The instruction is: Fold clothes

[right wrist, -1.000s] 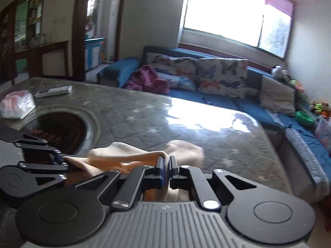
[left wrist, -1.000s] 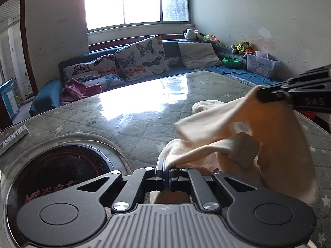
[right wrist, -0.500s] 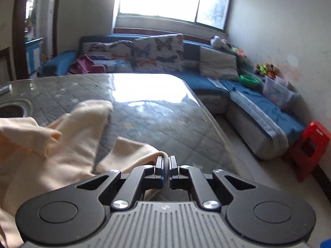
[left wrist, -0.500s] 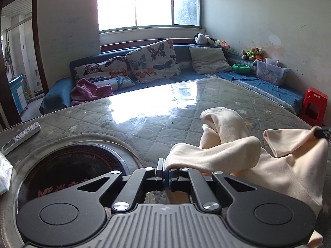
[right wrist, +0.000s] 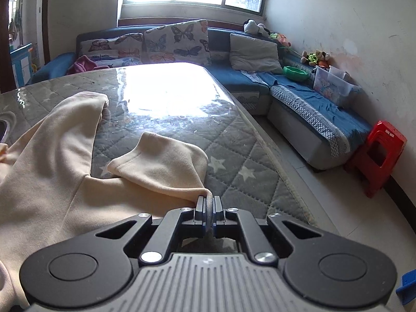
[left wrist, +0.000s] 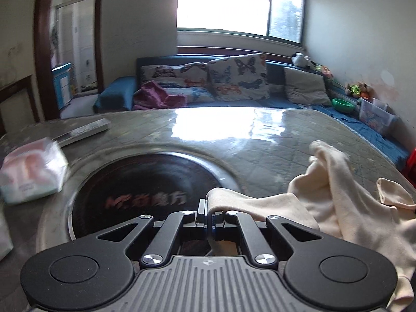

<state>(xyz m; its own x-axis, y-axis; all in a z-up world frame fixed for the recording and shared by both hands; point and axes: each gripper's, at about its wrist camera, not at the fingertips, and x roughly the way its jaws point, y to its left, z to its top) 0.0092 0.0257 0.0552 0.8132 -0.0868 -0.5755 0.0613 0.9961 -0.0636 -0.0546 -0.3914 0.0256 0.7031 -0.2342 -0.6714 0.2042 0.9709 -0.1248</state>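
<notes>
A cream garment [left wrist: 338, 208] lies stretched and rumpled across the quilted grey table [left wrist: 260, 156]. My left gripper [left wrist: 208, 214] is shut on one edge of it, over the dark round inset [left wrist: 140, 182] in the table. In the right wrist view the cream garment [right wrist: 65, 176] spreads to the left, with a loose flap in the middle. My right gripper [right wrist: 208, 208] is shut on another edge of it, near the table's right edge [right wrist: 280, 156].
A tissue pack [left wrist: 31, 171] and a remote [left wrist: 85, 130] lie on the table's left side. A blue sofa [right wrist: 299, 98] with butterfly cushions runs behind and to the right. A red stool [right wrist: 377, 156] stands on the floor at the right.
Both grippers have moved apart, left one leftward over the round inset, right one toward the table's right edge. The garment is pulled out wider and lower between them.
</notes>
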